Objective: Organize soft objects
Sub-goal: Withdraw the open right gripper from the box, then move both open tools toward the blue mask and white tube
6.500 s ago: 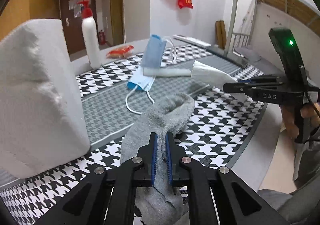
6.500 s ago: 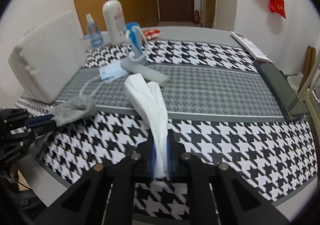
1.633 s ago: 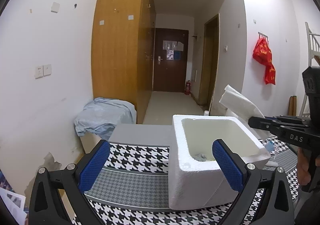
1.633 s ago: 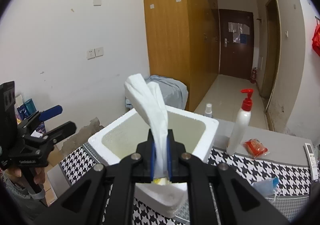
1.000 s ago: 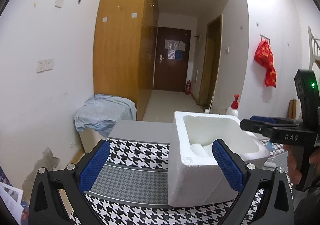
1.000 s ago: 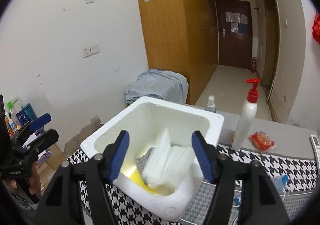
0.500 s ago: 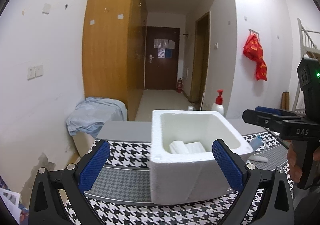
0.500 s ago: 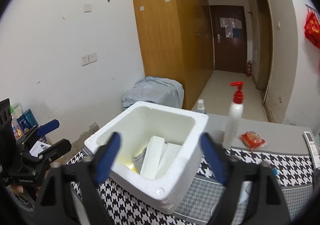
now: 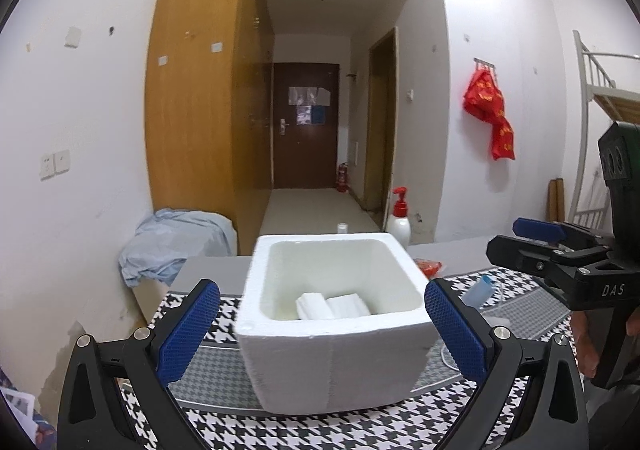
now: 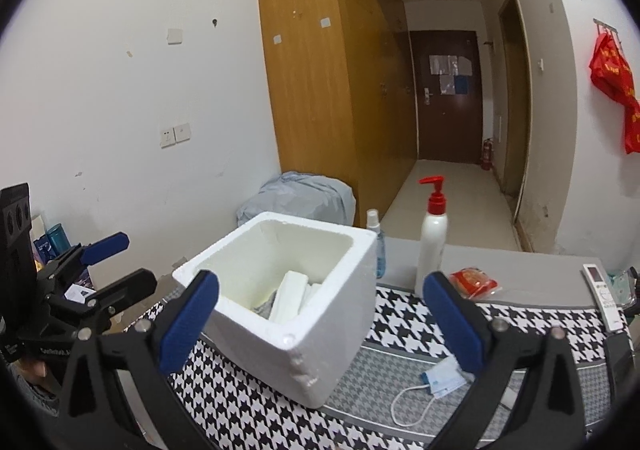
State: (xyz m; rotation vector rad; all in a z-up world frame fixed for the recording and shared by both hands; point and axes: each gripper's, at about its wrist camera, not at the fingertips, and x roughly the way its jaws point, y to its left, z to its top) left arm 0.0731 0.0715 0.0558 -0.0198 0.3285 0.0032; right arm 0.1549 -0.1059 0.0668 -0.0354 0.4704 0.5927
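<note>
Folded white cloths (image 9: 332, 306) in square foam box (image 9: 336, 362), both grippers' fingers (image 10: 191, 324) apart, right opening.

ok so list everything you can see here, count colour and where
foam box: 1, white, open-topped, on the houndstooth tablecloth
folded cloths: 2 visible, white, inside the box
grey fabric: 1, partly hidden under the white cloths in the box
pump bottle: 1, white with red pump, behind the box
spray bottle: 1, clear blue, behind the box
snack packet: 1, red, near the pump bottle
face mask: 1, blue with white loops, on the cloth beside the box
remote control: 1, white, table's far edge
red bags: hanging on the wall
left gripper: jaws open, empty
right gripper: jaws opening, empty
</note>
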